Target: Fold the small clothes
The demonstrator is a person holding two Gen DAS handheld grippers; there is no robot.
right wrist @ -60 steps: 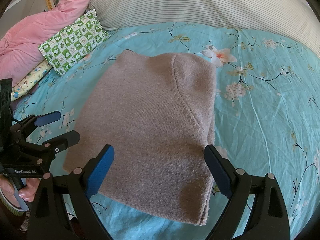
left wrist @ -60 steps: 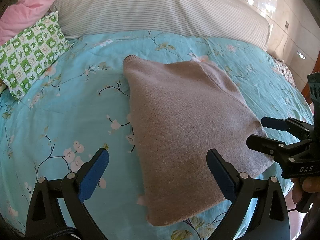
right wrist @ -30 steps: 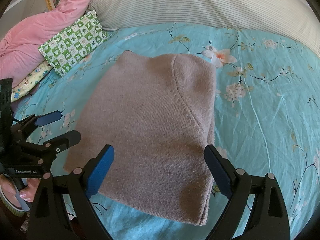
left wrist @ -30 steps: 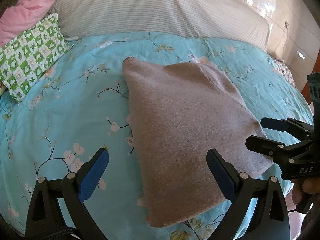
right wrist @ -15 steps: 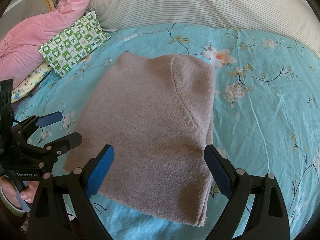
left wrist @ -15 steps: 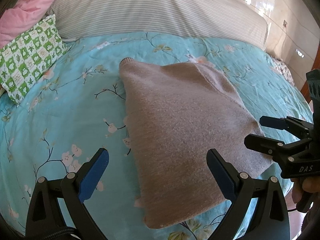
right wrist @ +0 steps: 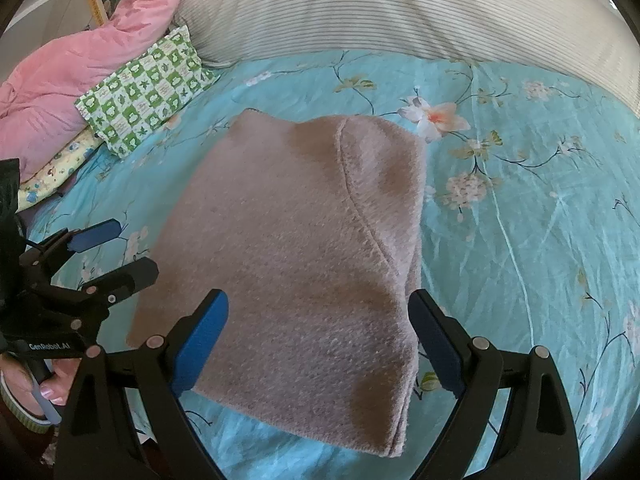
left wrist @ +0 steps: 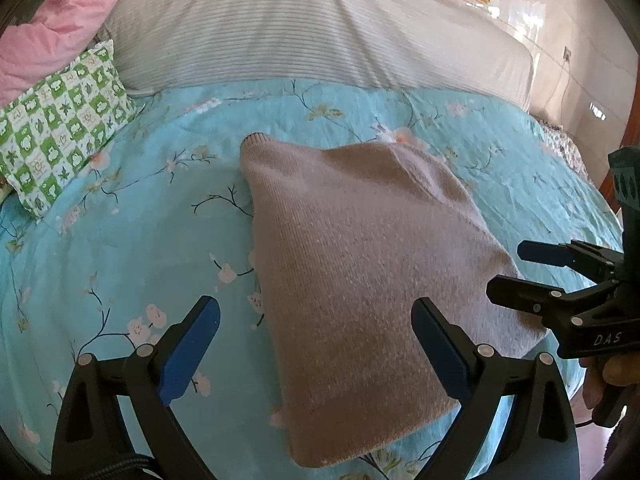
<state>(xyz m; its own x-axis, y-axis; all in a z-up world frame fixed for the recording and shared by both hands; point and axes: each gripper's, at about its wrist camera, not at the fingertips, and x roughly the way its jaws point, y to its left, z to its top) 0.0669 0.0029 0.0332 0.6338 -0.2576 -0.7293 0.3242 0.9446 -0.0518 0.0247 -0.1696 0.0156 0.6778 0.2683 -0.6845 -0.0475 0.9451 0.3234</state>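
A folded mauve-grey knit sweater [left wrist: 360, 256] lies flat on the turquoise floral bedspread [left wrist: 120, 240]; it also shows in the right wrist view [right wrist: 304, 248]. My left gripper [left wrist: 316, 344] is open and empty, held just above the sweater's near left edge. My right gripper [right wrist: 320, 336] is open and empty above the sweater's near right edge. Each gripper shows from the side in the other's view: the right one [left wrist: 532, 272] and the left one [right wrist: 116, 252], both open by the sweater's sides.
A green-and-white checked pillow [left wrist: 60, 124] and a pink quilt [right wrist: 72, 68] lie at the far left. A striped grey bolster [left wrist: 312, 28] runs across the head of the bed. The bed's near edge is just below the sweater.
The left wrist view has crept slightly so the sweater sits a little further left and nearer. Both grippers stay open and empty; the sweater has not moved.
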